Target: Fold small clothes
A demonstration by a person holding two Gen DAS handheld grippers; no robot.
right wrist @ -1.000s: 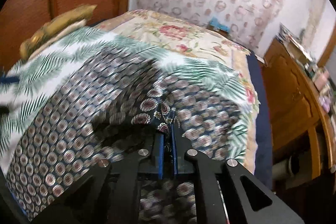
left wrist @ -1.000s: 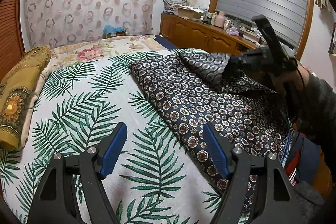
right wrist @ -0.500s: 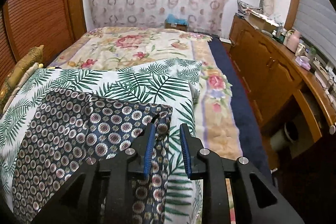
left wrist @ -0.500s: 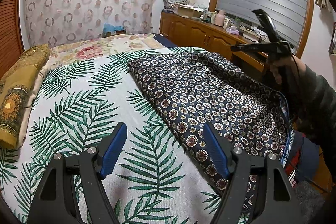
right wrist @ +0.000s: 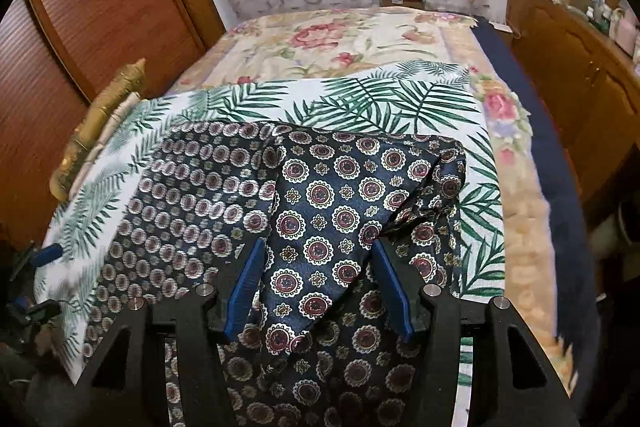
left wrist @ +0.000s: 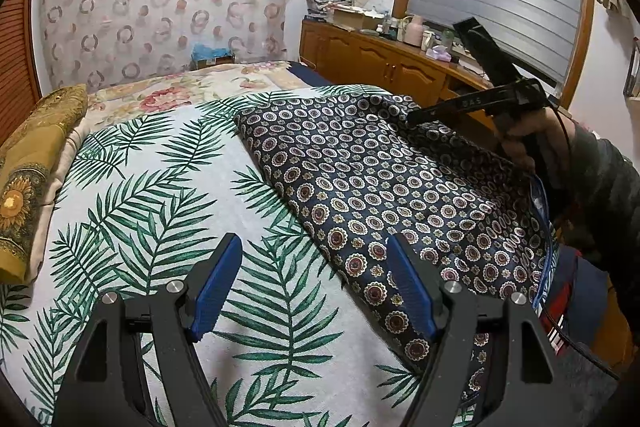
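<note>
A dark navy cloth with round medallion print lies spread on the palm-leaf sheet, its near right edge hanging off the bed. My left gripper is open and empty above the sheet by the cloth's left edge. In the right wrist view the cloth shows a folded-over flap between the fingers of my right gripper, which is open just above it. The right gripper also shows in the left wrist view, over the cloth's far right part.
A folded mustard-yellow cloth lies at the bed's left side. A floral bedspread covers the far end. A wooden cabinet with clutter runs along the right wall. A wooden sliding door stands to the left.
My right gripper was shut on the cloth's corner, carried it toward the far right, then opened and let it go. The left gripper has stayed in place, open.
</note>
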